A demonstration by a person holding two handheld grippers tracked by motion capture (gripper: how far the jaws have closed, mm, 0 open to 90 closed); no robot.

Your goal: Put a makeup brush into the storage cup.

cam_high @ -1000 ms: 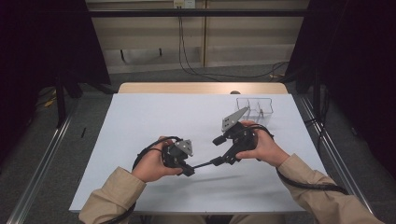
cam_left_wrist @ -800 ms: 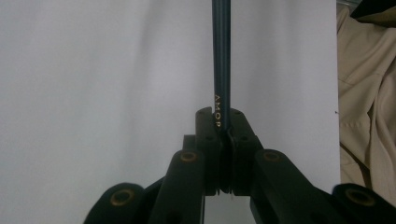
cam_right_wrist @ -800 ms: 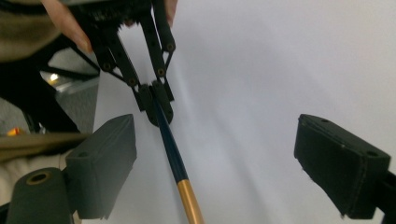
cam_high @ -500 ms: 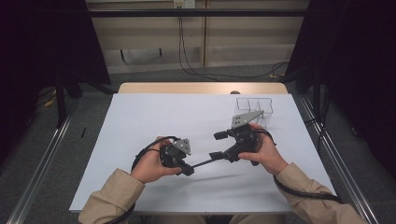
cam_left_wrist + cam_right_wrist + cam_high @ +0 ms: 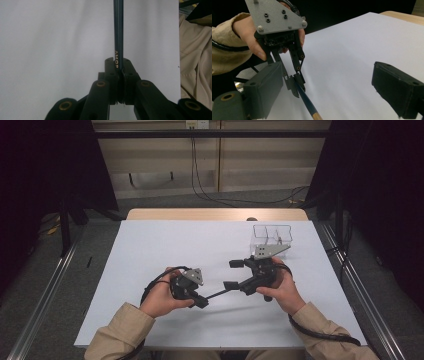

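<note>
A dark blue pencil with gold lettering and a bare wood end is clamped in my left gripper, whose jaws are shut on it. In the high view the left gripper sits low on the white table and holds the pencil slanting up to the right. My right gripper points left with its jaws wide open. In the right gripper view the pencil lies between those jaws, close to the left one, and neither pad presses on it.
A clear compartmented box stands at the back right of the table, just beyond the right hand. Black cables trail from both grippers along the beige sleeves. Metal rails run down both sides of the table.
The right gripper has tipped from pointing upward to lying level, its grey plate sinking and its open jaws now facing left around the pencil's free end. The left hand has stayed put.
</note>
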